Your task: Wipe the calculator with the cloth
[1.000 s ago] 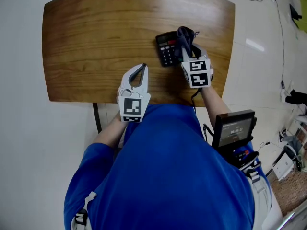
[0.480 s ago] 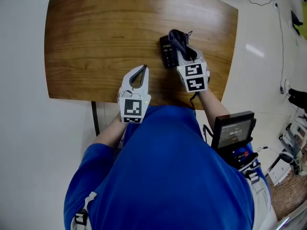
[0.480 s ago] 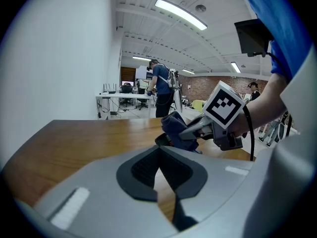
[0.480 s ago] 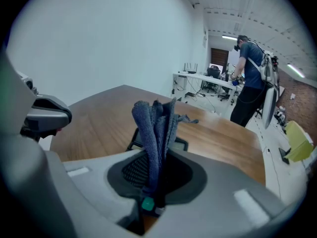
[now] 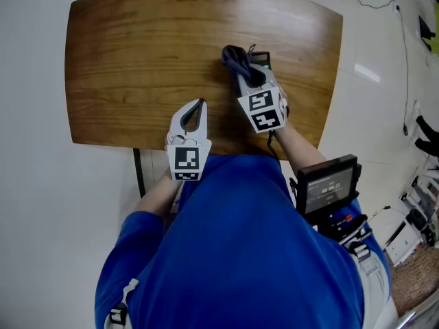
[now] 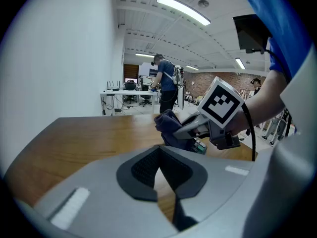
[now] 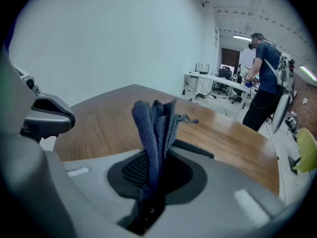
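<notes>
My right gripper (image 5: 241, 68) is shut on a bunched dark blue cloth (image 5: 236, 59) and presses it onto the black calculator (image 5: 261, 58), which lies right of the table's middle and shows only at its far edge. In the right gripper view the cloth (image 7: 155, 125) stands up from the closed jaws of my right gripper (image 7: 157, 161), and a dark edge of the calculator (image 7: 194, 149) shows behind it. My left gripper (image 5: 199, 105) rests shut and empty at the near table edge, left of the calculator. From the left gripper (image 6: 159, 156) I see the cloth (image 6: 168, 125) to the right.
The wooden table (image 5: 137, 60) has rounded corners and bare surface to the left and far side. A black monitor device (image 5: 326, 187) hangs at the person's right hip. White floor surrounds the table. A person (image 7: 265, 73) stands far off by desks.
My right gripper has slid leftward across the calculator with the cloth, which now covers most of it. The left gripper has stayed near the front edge.
</notes>
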A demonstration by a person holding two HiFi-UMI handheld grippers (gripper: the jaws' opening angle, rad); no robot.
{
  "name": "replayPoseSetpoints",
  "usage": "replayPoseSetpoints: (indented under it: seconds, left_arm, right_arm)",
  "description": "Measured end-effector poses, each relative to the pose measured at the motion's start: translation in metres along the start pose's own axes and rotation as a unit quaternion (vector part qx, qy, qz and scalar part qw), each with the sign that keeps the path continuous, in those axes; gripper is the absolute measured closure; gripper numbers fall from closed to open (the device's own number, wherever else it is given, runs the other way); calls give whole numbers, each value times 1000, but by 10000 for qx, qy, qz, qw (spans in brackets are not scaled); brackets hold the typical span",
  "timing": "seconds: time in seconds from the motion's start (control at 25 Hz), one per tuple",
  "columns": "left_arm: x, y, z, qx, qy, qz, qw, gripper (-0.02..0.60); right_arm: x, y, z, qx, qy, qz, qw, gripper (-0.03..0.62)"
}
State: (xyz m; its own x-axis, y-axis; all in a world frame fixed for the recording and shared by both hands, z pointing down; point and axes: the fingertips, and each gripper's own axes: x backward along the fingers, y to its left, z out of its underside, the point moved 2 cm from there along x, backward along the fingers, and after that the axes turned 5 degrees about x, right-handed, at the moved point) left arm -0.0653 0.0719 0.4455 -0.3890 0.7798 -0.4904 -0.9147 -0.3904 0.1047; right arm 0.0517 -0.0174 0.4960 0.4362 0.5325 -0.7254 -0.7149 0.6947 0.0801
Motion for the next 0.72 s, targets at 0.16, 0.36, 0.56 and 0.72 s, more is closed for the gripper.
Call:
replayPoseSetpoints:
  seconds: [0.16,0.36,0.56,0.72]
  left_arm:
    - [-7,-3,1,-54,38,115,9999,575]
    - [-16,-8,2,-132,67,232,9996,575]
    - [-20,-5,3,-172,94,290,9994,575]
    - [-24,-6,4,-284,41,341,9990,575]
  right_arm:
    - [2,-11,4,-88,12,123,9999,531]
    - [8,-31,14,-284,35,339,9990,531]
    - [13,-50,24,-496,111,595,9969,531]
    - [17,-62,34,-623,195,760,9950,531]
